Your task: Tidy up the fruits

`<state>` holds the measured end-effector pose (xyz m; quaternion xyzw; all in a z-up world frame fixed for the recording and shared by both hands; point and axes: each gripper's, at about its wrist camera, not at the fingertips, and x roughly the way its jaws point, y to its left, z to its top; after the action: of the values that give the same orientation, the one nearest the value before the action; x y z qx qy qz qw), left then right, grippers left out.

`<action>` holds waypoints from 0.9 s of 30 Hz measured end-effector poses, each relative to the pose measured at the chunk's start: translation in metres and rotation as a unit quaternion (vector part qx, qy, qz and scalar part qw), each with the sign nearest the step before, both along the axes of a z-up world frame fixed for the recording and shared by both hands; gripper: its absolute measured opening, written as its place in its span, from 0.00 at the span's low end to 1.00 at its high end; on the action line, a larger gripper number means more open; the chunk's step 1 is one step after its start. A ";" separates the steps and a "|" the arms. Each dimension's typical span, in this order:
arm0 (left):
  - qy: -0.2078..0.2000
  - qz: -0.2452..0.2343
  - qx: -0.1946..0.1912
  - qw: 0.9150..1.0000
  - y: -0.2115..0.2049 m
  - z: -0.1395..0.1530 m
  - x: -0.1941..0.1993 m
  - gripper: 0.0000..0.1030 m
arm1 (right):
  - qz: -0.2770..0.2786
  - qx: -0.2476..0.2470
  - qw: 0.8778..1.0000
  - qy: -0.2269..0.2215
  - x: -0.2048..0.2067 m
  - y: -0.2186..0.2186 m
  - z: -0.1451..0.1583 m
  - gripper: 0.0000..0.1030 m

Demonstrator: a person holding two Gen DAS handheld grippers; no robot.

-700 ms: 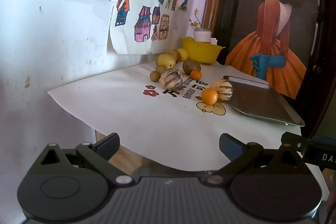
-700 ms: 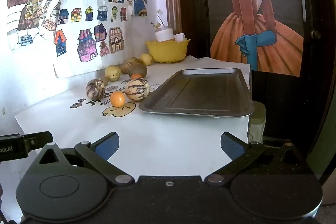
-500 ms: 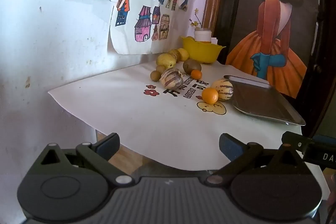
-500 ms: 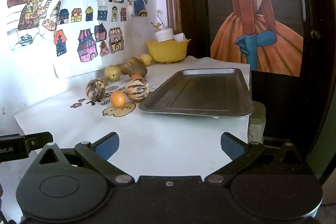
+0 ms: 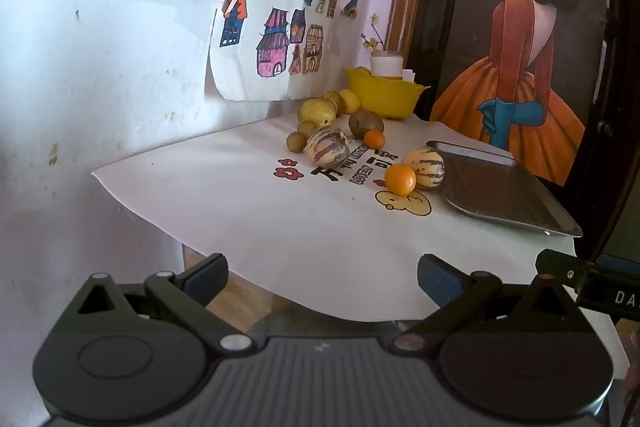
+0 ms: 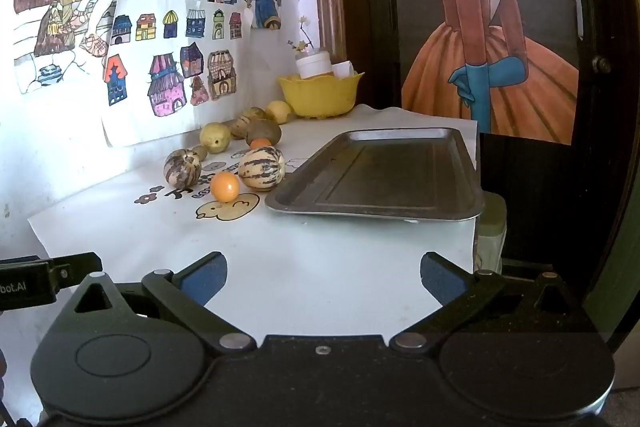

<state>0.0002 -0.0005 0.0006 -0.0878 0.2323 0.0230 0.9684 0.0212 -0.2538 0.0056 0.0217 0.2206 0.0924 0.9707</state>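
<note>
Left hand-held gripper (image 5: 322,277) hovering at near edge of surface (image 5: 248,211), jaws spread, gripping nothing. Fruits (image 5: 327,145) sitting clustered at far left by wall; orange one (image 6: 224,186) touching striped one (image 6: 262,168) just beside metal tray (image 6: 400,211). Right hand-held gripper (image 6: 323,277) hanging released, nothing between fingers.

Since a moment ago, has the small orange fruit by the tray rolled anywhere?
No. The small orange fruit sits against the striped melon, just above the duck print, as before.

Near edge of the tablecloth (image 6: 320,267) is open. Tray (image 6: 380,179) blocks the right side. Fruit cluster (image 6: 240,155) crowds the far-left edge by the wall.
</note>
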 end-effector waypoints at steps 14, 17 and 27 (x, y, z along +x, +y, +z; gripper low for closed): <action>0.001 0.000 0.000 1.000 0.001 -0.005 0.002 1.00 | 0.000 0.000 1.000 0.001 0.000 0.000 -0.001 1.00; 0.001 0.000 0.000 1.000 0.001 -0.005 0.002 1.00 | 0.000 0.001 1.000 0.002 0.000 0.000 -0.001 1.00; 0.002 0.000 -0.001 1.000 0.001 -0.005 0.002 1.00 | 0.000 0.000 1.000 0.002 0.000 0.001 -0.001 1.00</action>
<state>0.0023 0.0006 -0.0043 -0.0884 0.2341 0.0231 0.9679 0.0212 -0.2532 0.0048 0.0222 0.2230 0.0929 0.9701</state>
